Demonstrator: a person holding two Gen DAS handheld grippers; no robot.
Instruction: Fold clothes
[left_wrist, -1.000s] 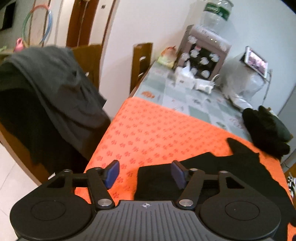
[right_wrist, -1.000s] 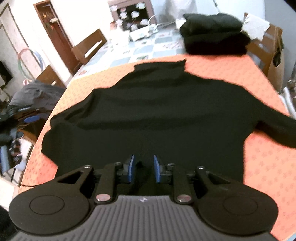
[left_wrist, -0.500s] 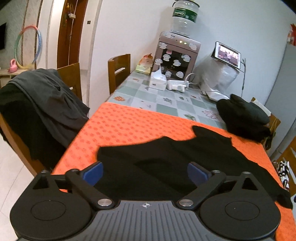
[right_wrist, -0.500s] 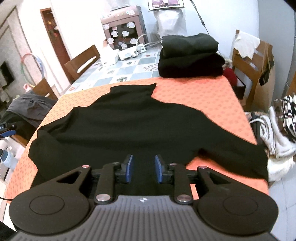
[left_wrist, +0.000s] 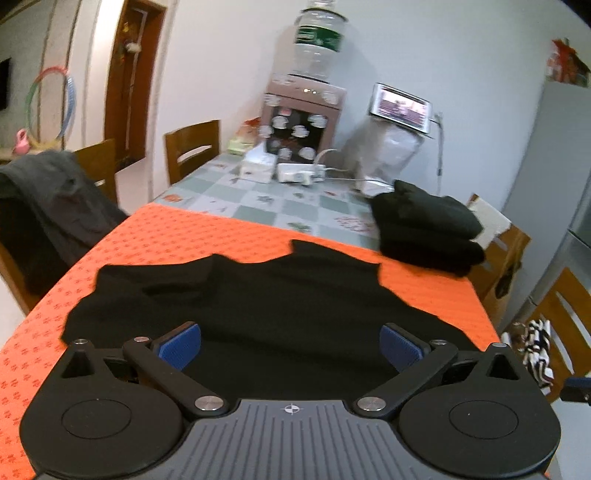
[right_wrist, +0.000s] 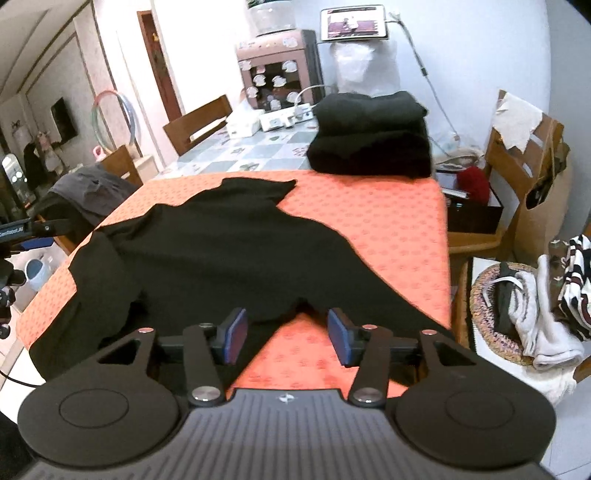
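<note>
Two grippers report, and I hold nothing in either. My left gripper stands at full spread above the black sweater, pads clear of the cloth. My right gripper has its jaws opening; between the blue pads I see bare orange cloth and, at 12 o'clock, a dark edge of the sweater, not pressed by either pad.

The sweater lies spread on the orange cloth, collar toward 12 o'clock in both views. In the left view its near hem is hidden behind the gripper body. In the right view one sleeve runs to 5 o'clock and passes under the gripper, so I cannot see its cuff; the other side drops over the table edge at 8 o'clock. Black on black, folds are hard to read.

Beyond, at 1 o'clock, sits a folded pile of dark clothes on the table. A grey garment drapes a chair at 9 o'clock in the left view, blurred. A basket of laundry shows at 3 o'clock in the right view, cut off by the frame.
</note>
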